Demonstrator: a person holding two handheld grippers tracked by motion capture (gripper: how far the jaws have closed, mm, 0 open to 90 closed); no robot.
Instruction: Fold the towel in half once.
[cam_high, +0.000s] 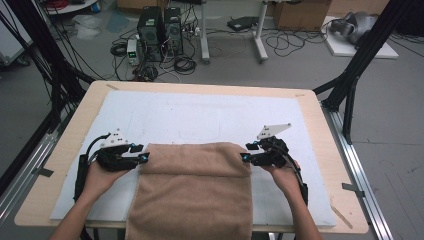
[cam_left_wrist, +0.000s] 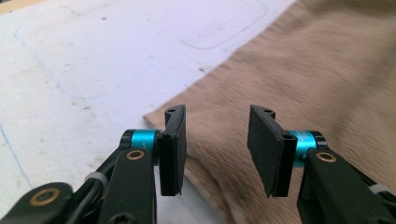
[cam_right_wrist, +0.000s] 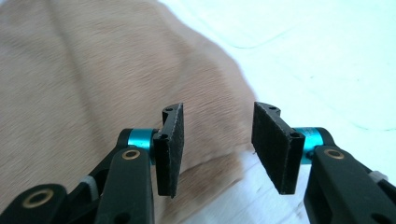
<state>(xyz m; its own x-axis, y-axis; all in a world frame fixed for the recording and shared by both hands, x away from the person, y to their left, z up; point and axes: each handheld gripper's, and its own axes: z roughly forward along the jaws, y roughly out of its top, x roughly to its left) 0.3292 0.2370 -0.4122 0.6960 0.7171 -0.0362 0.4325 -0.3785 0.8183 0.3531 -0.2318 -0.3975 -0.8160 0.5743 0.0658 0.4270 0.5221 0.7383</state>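
Across a white mat (cam_high: 200, 117) on the wooden table (cam_high: 320, 130) lies a tan towel (cam_high: 192, 192), folded over so its upper layer ends in a lip partway down, its near end hanging off the table's front edge. The left gripper (cam_high: 142, 159) and right gripper (cam_high: 244, 158) sit at the fold's two far corners, jaws parted and empty, likely having just set that fold down evenly. Computer towers (cam_high: 160, 32), cables and boxes stand on the floor well beyond; nothing crowds the towel.

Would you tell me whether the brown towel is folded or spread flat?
Folded: the towel has an upper layer doubled back, its edge crossing the middle.
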